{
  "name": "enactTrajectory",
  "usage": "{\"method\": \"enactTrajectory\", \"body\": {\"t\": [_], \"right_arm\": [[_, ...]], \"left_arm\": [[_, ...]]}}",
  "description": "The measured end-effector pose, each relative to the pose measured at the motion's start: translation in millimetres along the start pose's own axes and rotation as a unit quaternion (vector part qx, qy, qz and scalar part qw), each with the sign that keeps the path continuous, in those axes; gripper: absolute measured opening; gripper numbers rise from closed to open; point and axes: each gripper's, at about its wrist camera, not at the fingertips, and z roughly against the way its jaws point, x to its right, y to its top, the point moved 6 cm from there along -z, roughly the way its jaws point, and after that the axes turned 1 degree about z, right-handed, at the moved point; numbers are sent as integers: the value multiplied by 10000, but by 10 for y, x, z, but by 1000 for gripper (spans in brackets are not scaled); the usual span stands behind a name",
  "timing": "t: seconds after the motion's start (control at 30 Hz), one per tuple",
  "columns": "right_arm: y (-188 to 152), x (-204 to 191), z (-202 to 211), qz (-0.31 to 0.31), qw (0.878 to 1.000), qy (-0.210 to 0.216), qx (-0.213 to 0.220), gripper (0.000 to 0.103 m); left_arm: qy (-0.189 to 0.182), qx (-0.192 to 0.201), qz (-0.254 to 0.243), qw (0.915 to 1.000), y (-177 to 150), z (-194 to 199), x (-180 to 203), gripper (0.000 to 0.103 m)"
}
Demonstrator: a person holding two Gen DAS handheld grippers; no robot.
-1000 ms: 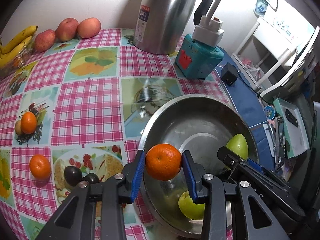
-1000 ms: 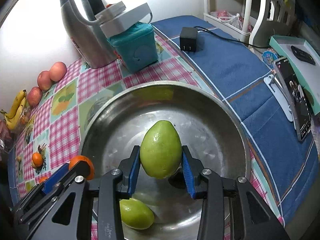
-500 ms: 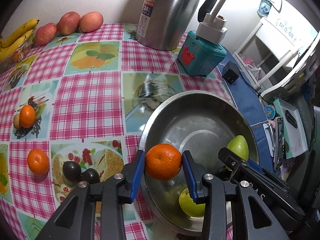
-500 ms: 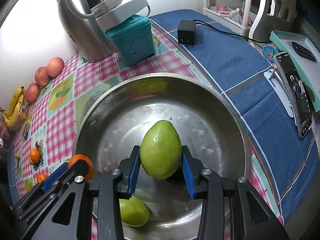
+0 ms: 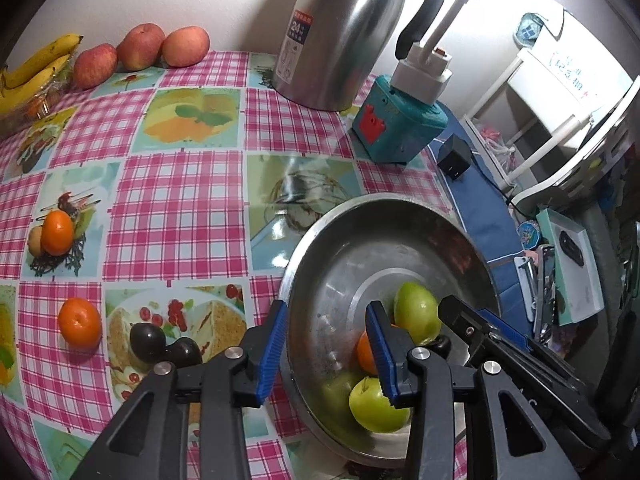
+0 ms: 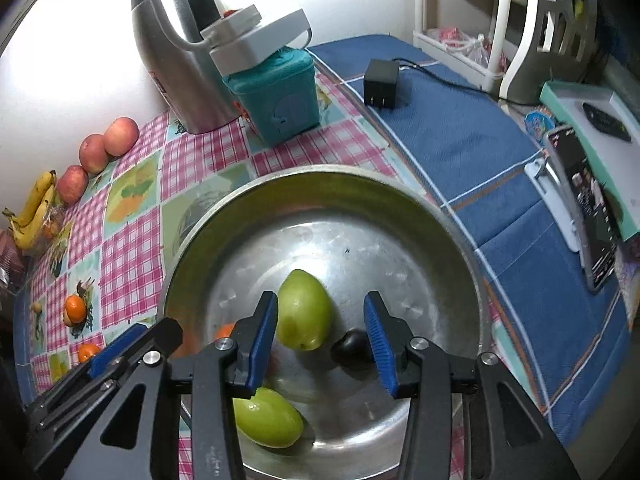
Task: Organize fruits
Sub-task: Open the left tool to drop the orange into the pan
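Black left gripper, ribbed blue fingers, silver screws

Steel kettle, teal box, charger.

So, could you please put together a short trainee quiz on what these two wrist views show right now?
1. True or false: the left gripper holds an orange.
2. How many green fruits lie in the metal bowl? A) one B) two C) three
3. Fill in: the small dark fruit in the bowl lies between the open fingers of the ____ gripper.

Key: 1 false, both grippers are open and empty; 2 B, one near the middle, one by the near rim; 3 right.
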Motion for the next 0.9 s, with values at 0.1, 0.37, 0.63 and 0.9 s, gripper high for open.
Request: {"method": "enactTrajectory", "body": {"t": [0.1,0.37,0.63,0.9], "right_arm": [[7,5,47,13,10000,10,32,46],[-19,-23,165,201,9997,-155,67,46],[-88,-76,257,315,9993,-188,56,46],[-173,-142,315,460,9986,-249,46,46]], "left_arm": [[19,25,69,10000,18,70,-32,47],[893,-116,286,9955,-40,194,-355,52],[1459,-44,506,9880,-103,373,-739,60],[1714,-47,749,9823,-192,511,-986,61]]}}
